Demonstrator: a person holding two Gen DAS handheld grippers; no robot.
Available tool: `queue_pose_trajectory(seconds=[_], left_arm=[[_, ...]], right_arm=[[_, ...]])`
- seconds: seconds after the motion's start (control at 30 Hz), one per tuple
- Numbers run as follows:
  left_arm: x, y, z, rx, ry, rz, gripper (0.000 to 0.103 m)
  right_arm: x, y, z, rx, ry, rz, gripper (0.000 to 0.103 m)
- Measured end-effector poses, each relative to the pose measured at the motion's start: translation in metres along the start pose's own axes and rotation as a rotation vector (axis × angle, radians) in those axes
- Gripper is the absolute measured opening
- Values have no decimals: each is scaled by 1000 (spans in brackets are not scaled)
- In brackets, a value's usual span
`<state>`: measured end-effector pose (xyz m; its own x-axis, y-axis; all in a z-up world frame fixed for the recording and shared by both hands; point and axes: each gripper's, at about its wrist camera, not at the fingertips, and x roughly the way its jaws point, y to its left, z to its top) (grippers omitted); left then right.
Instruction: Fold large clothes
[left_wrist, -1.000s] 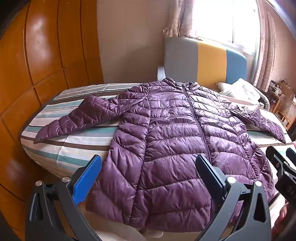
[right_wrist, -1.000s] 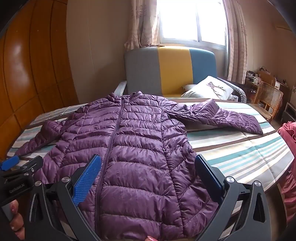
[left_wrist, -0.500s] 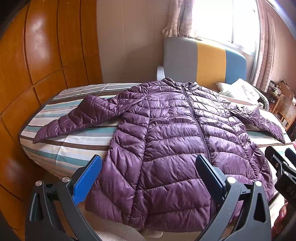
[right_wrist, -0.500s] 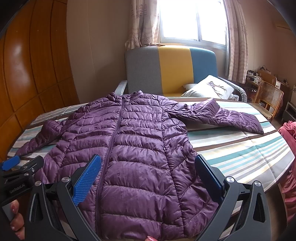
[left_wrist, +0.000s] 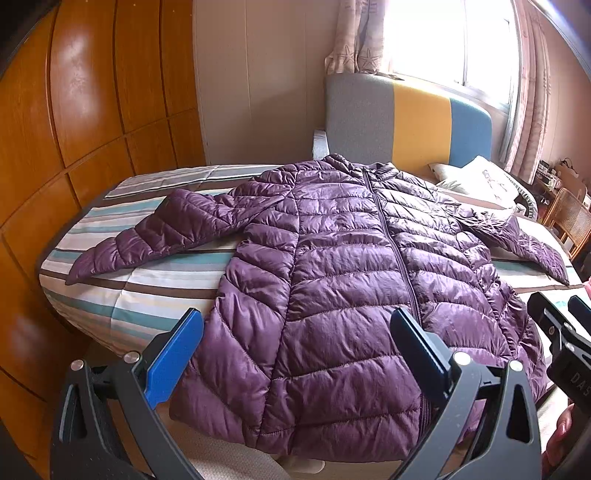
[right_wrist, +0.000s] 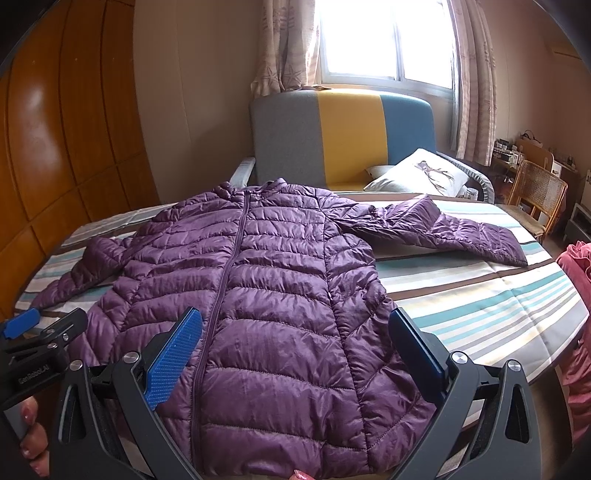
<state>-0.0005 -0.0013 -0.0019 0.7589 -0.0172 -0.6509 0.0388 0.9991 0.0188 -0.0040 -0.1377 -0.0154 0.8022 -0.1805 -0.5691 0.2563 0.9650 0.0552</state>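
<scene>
A purple quilted puffer jacket lies flat, zipped and face up on the striped bed, both sleeves spread out to the sides. Its hem hangs at the near bed edge. My left gripper is open above the hem's left half, nothing between its blue-padded fingers. My right gripper is open too, hovering over the hem's right half. The right gripper's body shows at the right edge of the left wrist view, and the left one at the left edge of the right wrist view.
A wooden wardrobe stands close on the left. A grey, yellow and blue headboard and a pillow lie at the far end. A wicker chair and pink cloth are on the right.
Both grippers have risen and drawn back slightly; the jacket sits a little lower in each view. Nothing was gripped and the jacket has not moved.
</scene>
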Motion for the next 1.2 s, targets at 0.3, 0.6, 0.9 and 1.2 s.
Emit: queue_pose_trajectory(seconds=[0.3, 0.6, 0.9, 1.2], left_arm=[[0, 0, 0, 0, 1, -3, 101], [2, -3, -2, 2, 4, -3, 101], [4, -3, -3, 2, 8, -4, 101], [7, -3, -3, 20, -11, -59, 101]], right_arm=[[1, 1, 0, -1, 4, 2, 100], [2, 1, -1, -3, 9, 1, 100], [4, 2, -2, 0, 9, 2, 100], [11, -18, 3, 42, -3, 18, 100]])
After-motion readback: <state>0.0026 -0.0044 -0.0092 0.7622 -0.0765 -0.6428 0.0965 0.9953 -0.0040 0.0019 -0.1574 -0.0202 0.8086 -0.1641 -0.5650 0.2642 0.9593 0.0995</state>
